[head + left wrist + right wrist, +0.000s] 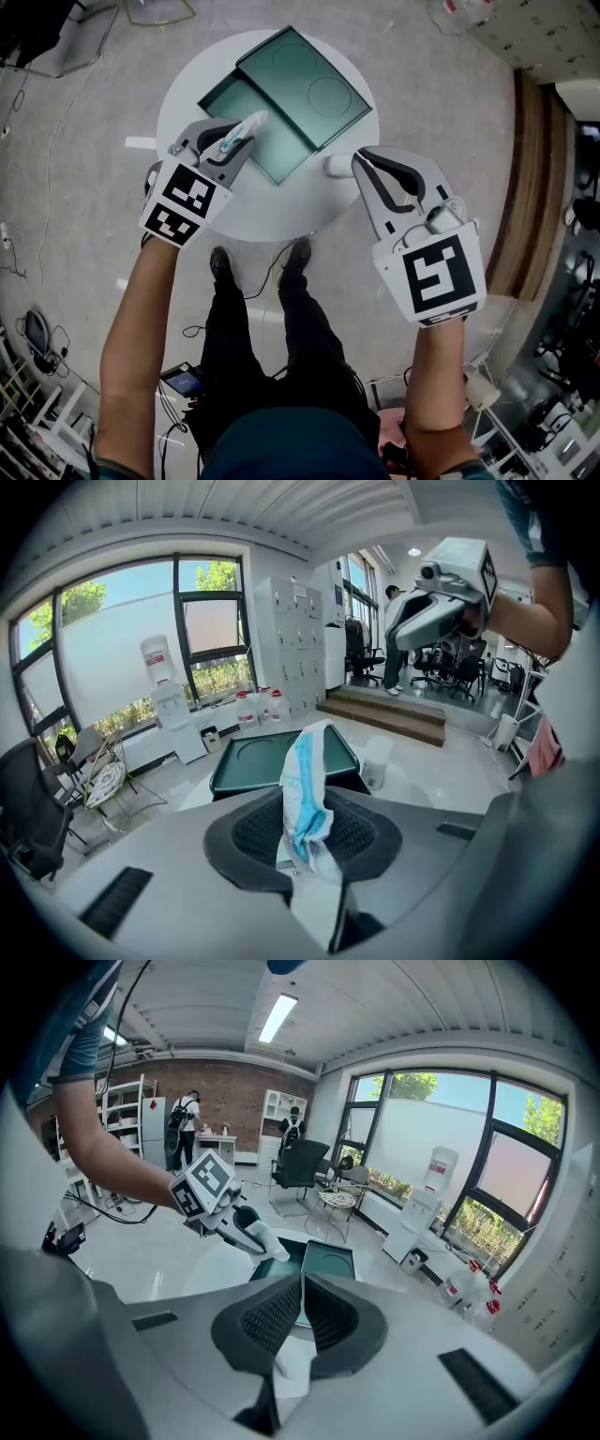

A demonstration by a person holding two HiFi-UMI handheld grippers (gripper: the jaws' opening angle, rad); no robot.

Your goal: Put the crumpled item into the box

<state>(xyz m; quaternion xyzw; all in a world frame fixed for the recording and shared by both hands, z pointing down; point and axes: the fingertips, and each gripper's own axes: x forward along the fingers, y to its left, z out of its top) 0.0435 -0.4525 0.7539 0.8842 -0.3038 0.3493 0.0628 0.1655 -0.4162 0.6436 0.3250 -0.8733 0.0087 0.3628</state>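
While left gripper (243, 132) jaws clamp a crumpled white-blue wad (306, 785) — right gripper (301, 1305) ribbed jaws sit together.

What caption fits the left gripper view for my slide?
Left gripper pinches a crumpled white-and-blue item, green box ahead on the round white table.

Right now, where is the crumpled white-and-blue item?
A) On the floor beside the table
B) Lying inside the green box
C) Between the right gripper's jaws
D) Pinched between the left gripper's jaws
D: the left gripper view shows the crumpled item clamped between the jaws of the left gripper, not yet in the green box; the right gripper has nothing between its jaws.
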